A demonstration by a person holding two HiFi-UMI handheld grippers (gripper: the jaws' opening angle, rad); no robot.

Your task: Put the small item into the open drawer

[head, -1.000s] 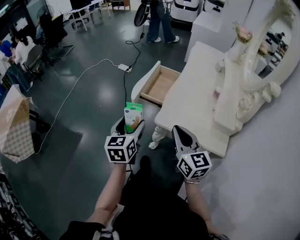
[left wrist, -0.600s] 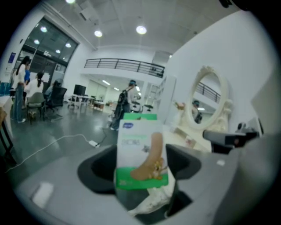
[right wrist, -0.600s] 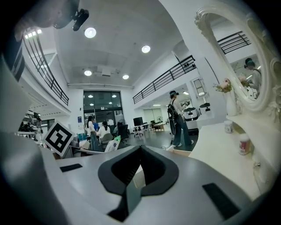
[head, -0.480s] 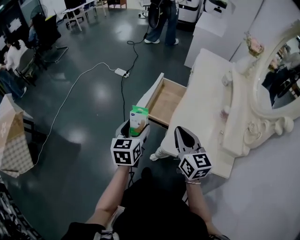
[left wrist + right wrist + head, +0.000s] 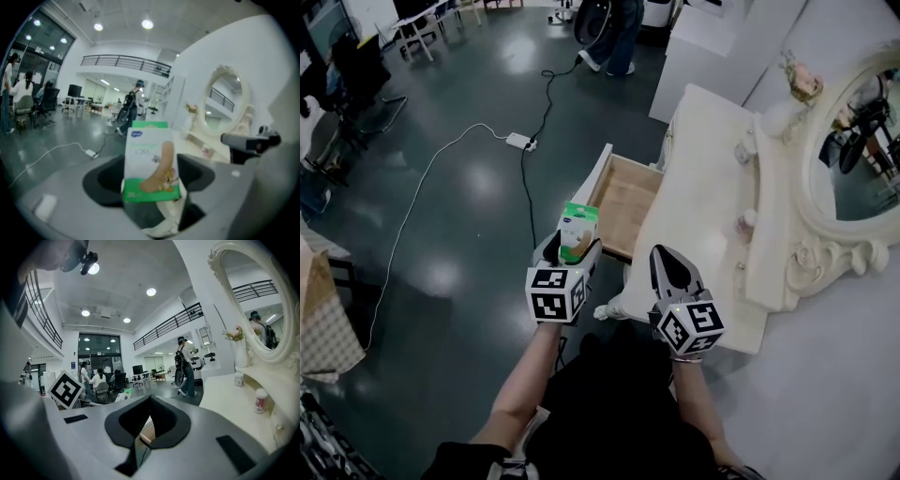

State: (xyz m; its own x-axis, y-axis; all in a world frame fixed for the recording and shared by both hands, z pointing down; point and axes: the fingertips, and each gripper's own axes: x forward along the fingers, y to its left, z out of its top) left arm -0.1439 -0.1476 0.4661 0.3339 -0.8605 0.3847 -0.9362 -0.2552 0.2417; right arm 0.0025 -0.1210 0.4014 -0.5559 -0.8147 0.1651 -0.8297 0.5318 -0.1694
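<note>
Pinched between the jaws of the left gripper [image 5: 569, 251], a small white-and-green cardboard box [image 5: 578, 228] printed with a tan plaster strip stands upright, its green top edge uppermost. Seen from the head view, the box hangs in the air over the dark polished floor [image 5: 441, 216], at the near-left corner of the open drawer [image 5: 630, 199], whose bare wooden bottom shows pale brown inside a cream curved front. The left gripper view shows the same box [image 5: 151, 161] filling the gap between the dark jaw pads of that gripper [image 5: 150, 185], gripped at its lower part.

To the right, the right gripper [image 5: 667, 261] is held over the near edge of the cream dressing table [image 5: 703, 178], its jaws pressed together with nothing between them; the right gripper view confirms the closed jaws of that gripper [image 5: 149, 404], meeting in a single seam.

On the table's raised back ledge sit two small jars [image 5: 747, 219], well apart from each other, and a pale vase of flowers [image 5: 800, 82] stands by the ornate oval mirror [image 5: 862, 141]. A white cable with a power strip [image 5: 520, 141] trails across the floor, and a person in jeans [image 5: 623, 33] stands at the far end of the room.
</note>
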